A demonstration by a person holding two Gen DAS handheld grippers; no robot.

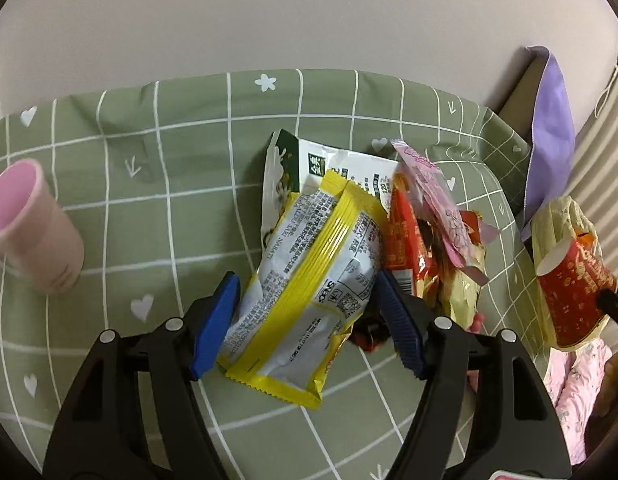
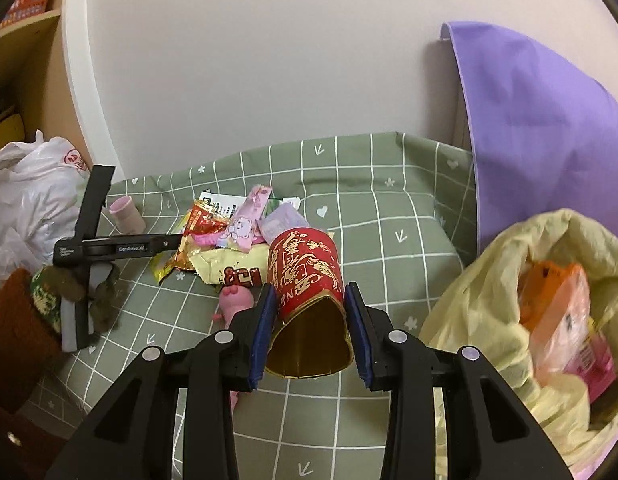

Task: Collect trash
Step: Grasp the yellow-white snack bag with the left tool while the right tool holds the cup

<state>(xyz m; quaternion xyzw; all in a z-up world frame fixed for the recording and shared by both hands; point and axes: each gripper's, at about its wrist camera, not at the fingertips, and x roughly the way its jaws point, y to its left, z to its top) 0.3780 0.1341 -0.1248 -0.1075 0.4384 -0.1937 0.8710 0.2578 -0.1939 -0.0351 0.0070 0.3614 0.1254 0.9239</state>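
Observation:
A yellow-and-white snack wrapper (image 1: 305,292) sits between the blue pads of my left gripper (image 1: 307,280), which touch its two sides; the gripper is shut on it. Behind it lies a pile of wrappers (image 1: 425,232) on the green checked cloth (image 1: 149,200). My right gripper (image 2: 309,292) is shut on a red paper cup with gold print (image 2: 305,268), squashed, its mouth facing the camera. The same cup (image 1: 565,284) shows at the right of the left wrist view. A pale yellow trash bag (image 2: 505,276) gapes to the right of the cup, with orange and pink wrappers inside.
A pink cup (image 1: 37,232) lies on its side at the cloth's left. A purple cloth (image 2: 549,120) leans on the wall at the back right. A white plastic bag (image 2: 29,200) sits at the far left, off the cloth. A pink toy (image 2: 237,300) lies near the pile.

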